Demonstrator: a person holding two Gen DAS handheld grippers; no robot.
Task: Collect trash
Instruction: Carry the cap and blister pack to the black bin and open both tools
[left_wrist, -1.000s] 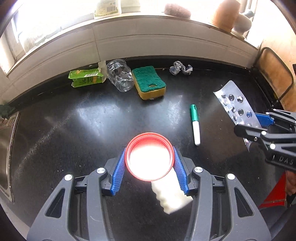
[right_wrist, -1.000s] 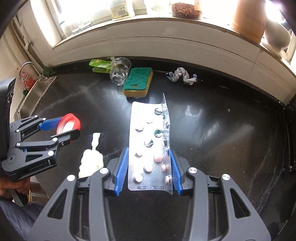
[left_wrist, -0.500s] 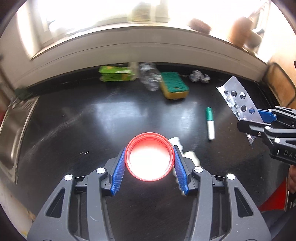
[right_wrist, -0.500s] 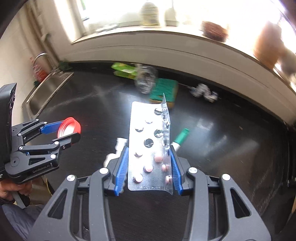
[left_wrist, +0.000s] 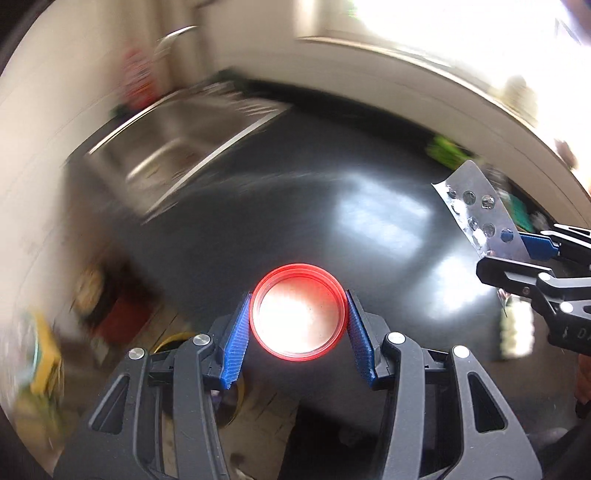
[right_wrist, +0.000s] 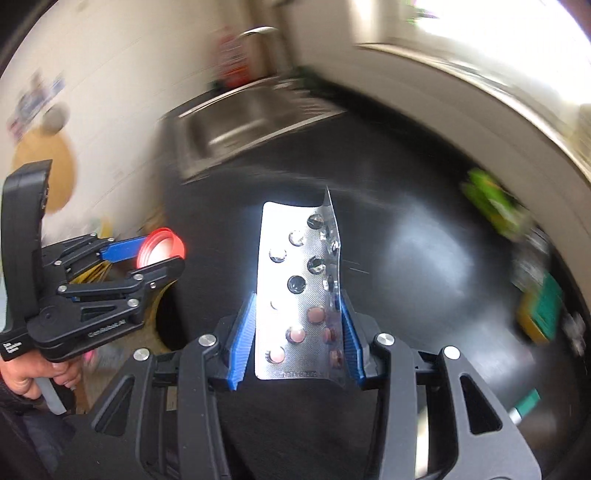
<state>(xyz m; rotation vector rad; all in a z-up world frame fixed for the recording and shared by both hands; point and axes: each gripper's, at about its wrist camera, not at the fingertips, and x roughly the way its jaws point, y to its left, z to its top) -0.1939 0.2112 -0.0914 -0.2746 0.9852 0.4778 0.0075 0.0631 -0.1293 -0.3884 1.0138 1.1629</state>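
Observation:
My left gripper (left_wrist: 298, 314) is shut on a red jar lid (left_wrist: 298, 312), held in the air over the front left edge of the black counter (left_wrist: 295, 206). It also shows in the right wrist view (right_wrist: 147, 258) at the left, with the lid (right_wrist: 160, 249). My right gripper (right_wrist: 298, 325) is shut on a silver pill blister pack (right_wrist: 295, 288), partly emptied. That pack (left_wrist: 480, 206) and gripper (left_wrist: 517, 254) show at the right of the left wrist view. Both views are motion-blurred.
A steel sink (left_wrist: 177, 147) is set in the counter's left end. A yellow-rimmed bin (left_wrist: 229, 391) stands on the floor below the lid. A crumpled white scrap (left_wrist: 517, 328), a green packet (right_wrist: 491, 206), a sponge (right_wrist: 543, 310) and a green marker (right_wrist: 524, 402) lie on the counter.
Both grippers have swung left, off the counter's middle toward its left edge, still holding the lid and the blister pack. The sink and the floor have come into view.

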